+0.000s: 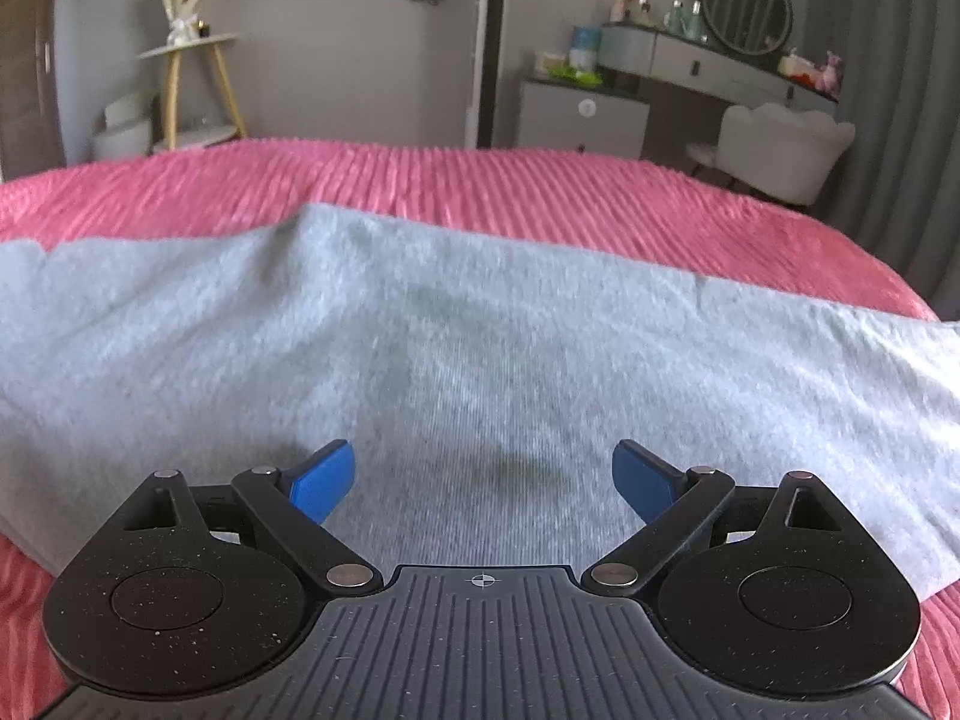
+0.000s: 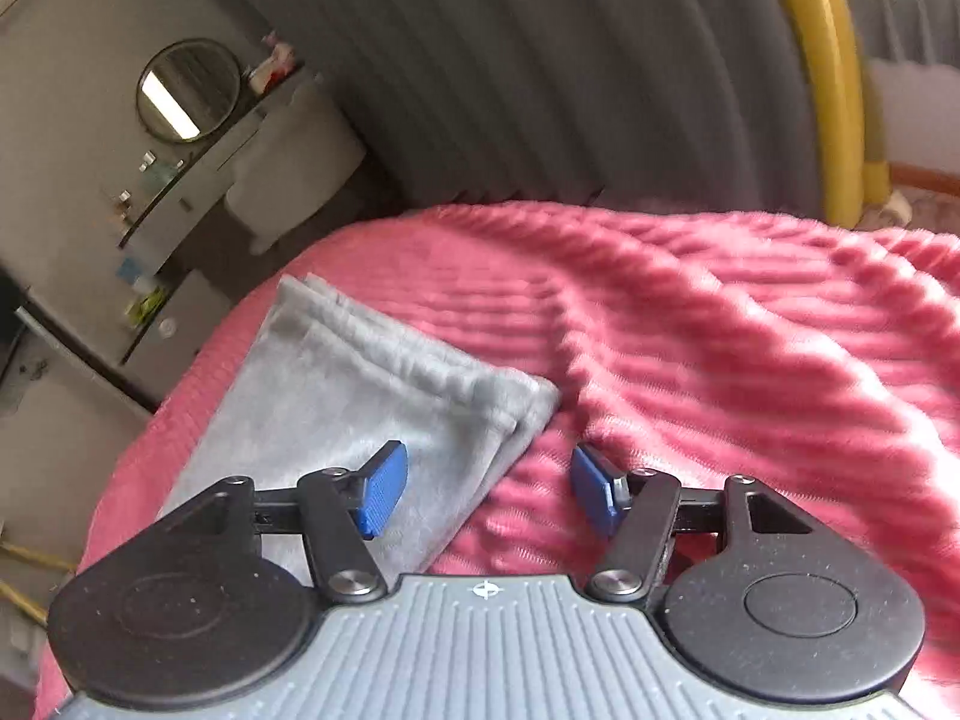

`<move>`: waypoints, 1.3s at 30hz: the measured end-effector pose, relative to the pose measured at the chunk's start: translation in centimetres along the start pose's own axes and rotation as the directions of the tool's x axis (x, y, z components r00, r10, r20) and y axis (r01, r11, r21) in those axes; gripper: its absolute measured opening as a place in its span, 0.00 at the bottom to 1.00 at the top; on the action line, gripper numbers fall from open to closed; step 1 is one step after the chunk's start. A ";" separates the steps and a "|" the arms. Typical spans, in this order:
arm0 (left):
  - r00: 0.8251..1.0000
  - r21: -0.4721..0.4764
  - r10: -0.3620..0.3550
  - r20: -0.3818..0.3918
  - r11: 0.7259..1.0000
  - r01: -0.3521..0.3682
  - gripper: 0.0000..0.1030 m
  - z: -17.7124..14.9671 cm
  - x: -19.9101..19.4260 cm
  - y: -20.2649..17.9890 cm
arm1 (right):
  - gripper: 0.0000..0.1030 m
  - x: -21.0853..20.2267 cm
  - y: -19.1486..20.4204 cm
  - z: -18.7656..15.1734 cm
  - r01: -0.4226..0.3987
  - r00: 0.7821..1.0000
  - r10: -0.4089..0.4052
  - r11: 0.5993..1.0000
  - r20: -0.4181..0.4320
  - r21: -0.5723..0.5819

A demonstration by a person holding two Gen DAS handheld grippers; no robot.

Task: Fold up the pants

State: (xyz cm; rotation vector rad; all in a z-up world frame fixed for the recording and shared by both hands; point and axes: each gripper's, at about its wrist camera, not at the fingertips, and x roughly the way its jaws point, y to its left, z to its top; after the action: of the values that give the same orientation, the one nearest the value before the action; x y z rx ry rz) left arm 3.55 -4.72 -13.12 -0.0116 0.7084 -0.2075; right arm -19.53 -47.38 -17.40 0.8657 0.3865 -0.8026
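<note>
Grey pants [image 1: 480,324] lie flat across a pink ribbed bedspread [image 1: 480,180]. My left gripper [image 1: 483,480] is open and empty, hovering just above the middle of the cloth. In the right wrist view the pants' gathered end [image 2: 384,372], with stacked layered edges, lies on the bedspread [image 2: 720,360]. My right gripper [image 2: 489,489] is open and empty above the near corner edge of that end: its left pad [image 2: 384,489] is over the grey cloth, its right pad [image 2: 591,495] over the bedspread.
Beyond the bed stand a small round side table [image 1: 192,84], a dressing table with a round mirror [image 1: 744,6], a white chair [image 1: 780,150] and grey curtains [image 2: 540,60]. A yellow pole [image 2: 828,78] stands at the right.
</note>
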 end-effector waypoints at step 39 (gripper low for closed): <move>0.999 -0.067 0.013 -0.038 0.998 -0.015 0.94 1.0 -0.3 2.0 | 0.11 2.5 5.0 -0.5 -0.020 0.999 0.015 0.986 -0.033 -0.164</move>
State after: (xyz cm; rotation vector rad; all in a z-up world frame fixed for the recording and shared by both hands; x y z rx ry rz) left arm 4.35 -2.76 -12.33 -0.0674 0.7523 -0.1708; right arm -14.11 -46.25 -16.63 0.7270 0.4662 -0.7309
